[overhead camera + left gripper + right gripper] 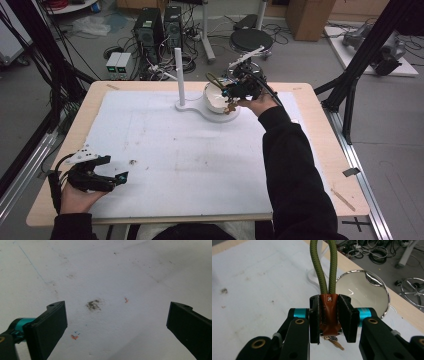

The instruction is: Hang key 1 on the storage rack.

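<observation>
My right gripper [330, 305] is shut on the brown leather tab [328, 315] of a key fob. An olive green cord loop [316, 267] rises from the tab, and metal keys [335, 342] hang under it. In the high view this gripper [231, 96] hovers over a shiny metal bowl [214, 96] at the far middle of the table. The bowl [359, 291] looks empty. A white stand with an upright post [179, 75] holds the bowl on its base [222, 117]. My left gripper [120, 178] rests open near the front left, jaws wide apart over the white mat [105, 277].
The white mat [190, 155] covers most of the wooden table [320, 130]. A small dark smudge [93, 305] lies between the left jaws. Black frame legs [357, 65] stand at both sides. Computers, cables and a stool sit on the floor beyond.
</observation>
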A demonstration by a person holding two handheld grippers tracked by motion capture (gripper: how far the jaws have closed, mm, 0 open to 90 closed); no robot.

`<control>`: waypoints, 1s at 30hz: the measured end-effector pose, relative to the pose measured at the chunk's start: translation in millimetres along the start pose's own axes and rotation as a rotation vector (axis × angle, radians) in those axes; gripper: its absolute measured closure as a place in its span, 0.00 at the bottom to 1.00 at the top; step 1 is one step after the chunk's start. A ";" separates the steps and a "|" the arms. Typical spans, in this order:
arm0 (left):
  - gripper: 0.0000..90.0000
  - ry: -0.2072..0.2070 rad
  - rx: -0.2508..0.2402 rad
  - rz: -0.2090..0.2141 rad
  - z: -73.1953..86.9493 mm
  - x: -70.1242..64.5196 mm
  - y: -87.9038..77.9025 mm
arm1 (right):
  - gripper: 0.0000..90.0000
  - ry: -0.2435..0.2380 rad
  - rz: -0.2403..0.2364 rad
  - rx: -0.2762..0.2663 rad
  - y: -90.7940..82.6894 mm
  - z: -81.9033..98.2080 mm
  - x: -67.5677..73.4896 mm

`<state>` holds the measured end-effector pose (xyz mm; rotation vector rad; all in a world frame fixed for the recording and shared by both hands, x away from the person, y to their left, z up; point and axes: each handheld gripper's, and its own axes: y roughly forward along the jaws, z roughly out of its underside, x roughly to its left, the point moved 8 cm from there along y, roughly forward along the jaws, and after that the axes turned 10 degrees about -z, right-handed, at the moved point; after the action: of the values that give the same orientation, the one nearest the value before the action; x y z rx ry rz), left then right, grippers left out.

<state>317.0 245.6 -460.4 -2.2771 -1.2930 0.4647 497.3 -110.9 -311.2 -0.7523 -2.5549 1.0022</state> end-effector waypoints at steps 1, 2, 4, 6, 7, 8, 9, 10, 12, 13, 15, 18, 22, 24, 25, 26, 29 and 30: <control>0.04 0.000 0.003 0.002 0.1 0.0 0.2 | 0.80 0.006 -0.005 -0.007 -0.3 -2.9 0.0; 0.04 0.001 0.004 0.002 0.2 0.0 0.3 | 0.80 0.011 -0.005 -0.011 -0.4 -5.3 -0.6; 0.04 0.001 0.003 0.002 0.1 -0.1 0.8 | 0.80 0.017 -0.006 -0.014 -0.6 -9.6 -2.7; 0.04 -0.001 0.002 0.003 -0.1 0.2 1.1 | 0.80 0.016 -0.009 -0.014 -0.1 -17.0 -2.0; 0.04 -0.001 0.001 0.004 -0.3 0.2 1.1 | 0.80 0.016 -0.009 -0.014 -0.1 -17.0 -2.0; 0.04 -0.003 0.001 0.004 -0.3 0.3 1.1 | 0.80 0.013 -0.011 -0.014 0.1 -20.1 -1.1; 0.04 -0.003 0.001 0.004 -0.3 0.2 1.2 | 0.80 0.006 -0.014 -0.018 0.1 -23.6 -0.2; 0.04 -0.002 0.001 0.005 -0.4 0.1 1.2 | 0.80 0.006 -0.020 -0.023 0.0 -26.4 0.7; 0.04 -0.002 -0.001 0.006 -0.6 0.0 1.2 | 0.80 0.005 -0.023 -0.031 0.3 -33.9 2.5; 0.04 -0.002 -0.001 0.007 -0.8 0.0 1.2 | 0.80 0.005 -0.022 -0.033 1.0 -37.2 3.5; 0.04 -0.002 -0.003 0.008 -1.0 0.1 1.3 | 0.80 -0.004 -0.023 -0.032 2.8 -43.6 6.1; 0.04 0.004 0.000 0.007 -0.6 -0.2 2.0 | 0.80 -0.021 -0.029 -0.028 6.2 -53.2 11.4; 0.04 0.002 -0.005 0.009 -1.1 -0.4 1.7 | 0.80 -0.033 -0.032 -0.023 13.8 -68.0 19.6; 0.04 0.002 -0.006 0.009 -1.0 0.0 1.3 | 0.80 -0.044 -0.036 -0.021 18.0 -75.1 24.1; 0.04 0.000 -0.007 0.009 -1.1 -0.2 1.2 | 0.80 -0.052 -0.033 -0.019 20.6 -79.0 26.4; 0.04 0.002 -0.008 0.010 -1.0 0.0 1.2 | 0.80 -0.056 -0.034 -0.016 22.0 -81.0 27.6; 0.04 0.003 -0.006 0.010 -0.4 -0.4 1.7 | 0.80 -0.062 -0.032 -0.008 29.5 -88.4 31.3; 0.04 0.003 -0.006 0.009 0.0 -0.7 2.3 | 0.80 -0.059 -0.027 -0.004 32.5 -90.0 32.2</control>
<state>318.2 244.0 -461.6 -2.2885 -1.2849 0.4613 522.6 -23.7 -267.0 -0.6975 -2.6111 1.0254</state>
